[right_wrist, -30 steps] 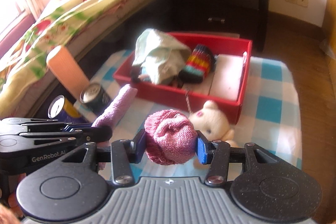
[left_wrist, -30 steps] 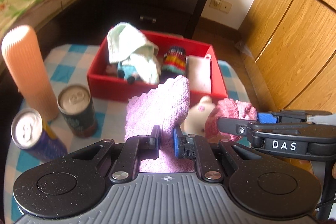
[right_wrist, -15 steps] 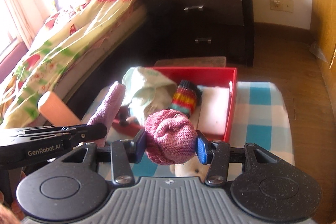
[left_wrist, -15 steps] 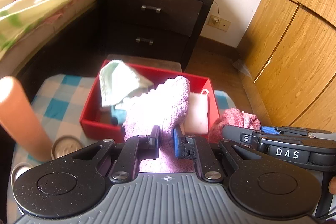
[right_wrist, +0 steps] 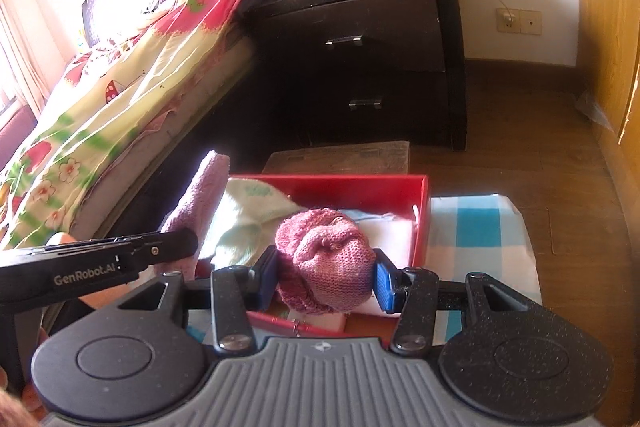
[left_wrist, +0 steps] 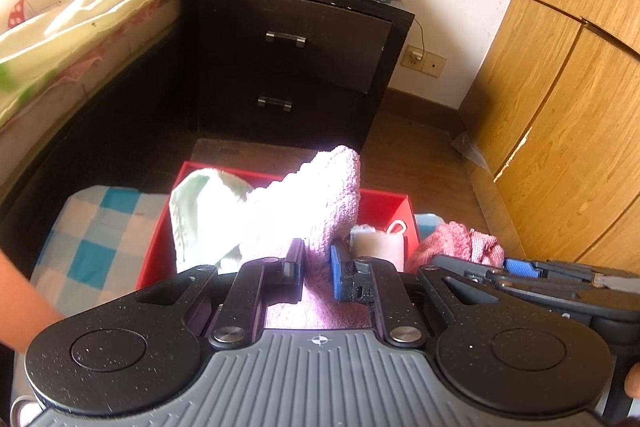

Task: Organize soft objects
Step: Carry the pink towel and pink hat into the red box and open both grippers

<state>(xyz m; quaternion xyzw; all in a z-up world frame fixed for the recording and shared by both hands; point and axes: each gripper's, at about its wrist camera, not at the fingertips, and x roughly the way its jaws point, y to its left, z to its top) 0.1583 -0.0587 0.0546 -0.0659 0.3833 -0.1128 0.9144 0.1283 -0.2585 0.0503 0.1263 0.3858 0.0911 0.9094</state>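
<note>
Right now your left gripper (left_wrist: 316,261) is clamped on the lilac towel (left_wrist: 308,203), which stands up out of the jaws toward 12 o'clock, and your right gripper (right_wrist: 326,277) is pinched on the pink knitted bundle (right_wrist: 326,259); both hang over the near side of the red box (right_wrist: 422,219). The box already holds a pale green cloth (right_wrist: 244,223) at 10 o'clock of the bundle and a white folded piece (right_wrist: 394,231) at 2 o'clock. My read is that you should carry each load past the near wall before you let go, and lower it until it rests on what lies beneath. Release one side at a time, since the towel's loose end could drape over the rim.
</note>
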